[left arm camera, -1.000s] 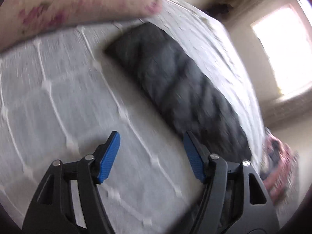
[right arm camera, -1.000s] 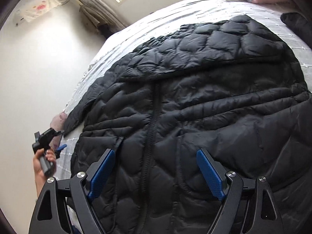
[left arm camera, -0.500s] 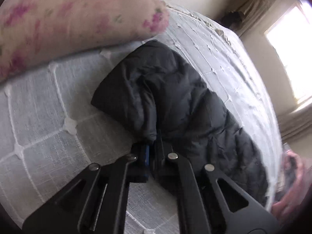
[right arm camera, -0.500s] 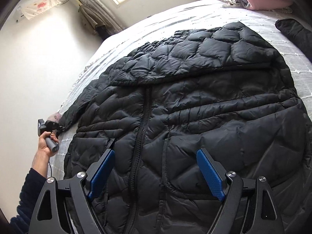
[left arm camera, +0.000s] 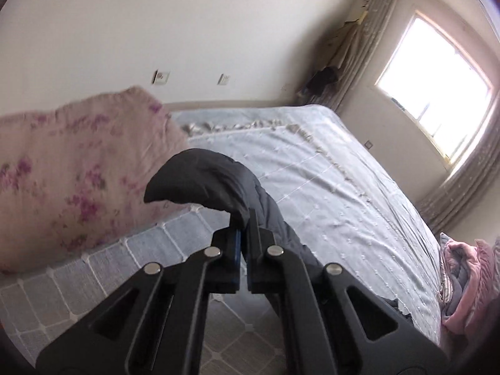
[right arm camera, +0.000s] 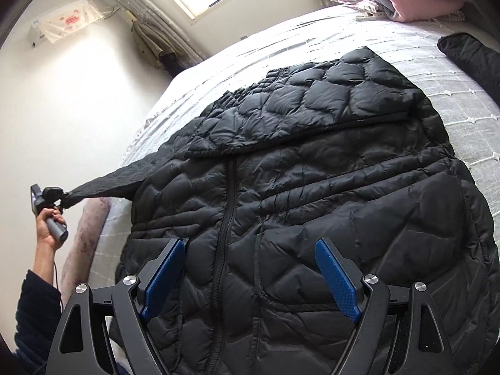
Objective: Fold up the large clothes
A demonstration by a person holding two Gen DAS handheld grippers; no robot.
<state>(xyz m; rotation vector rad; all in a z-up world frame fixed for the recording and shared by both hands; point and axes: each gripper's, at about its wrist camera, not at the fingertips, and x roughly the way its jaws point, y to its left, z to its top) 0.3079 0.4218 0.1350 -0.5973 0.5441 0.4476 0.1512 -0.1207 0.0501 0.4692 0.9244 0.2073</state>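
Left claw (left arm camera: 243,234) clenched on sleeve (left arm camera: 215,184) cuff, lifted off bed (left arm camera: 343,193) for folding across jacket (right arm camera: 312,193). Right claw (right arm camera: 250,278) released, empty, over hem. Jacket lies flat on bed, zip up.

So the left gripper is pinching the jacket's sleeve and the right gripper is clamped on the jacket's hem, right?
Not quite. The left gripper does pinch the sleeve, but the right gripper is open above the jacket, gripping nothing. The right wrist view shows this.
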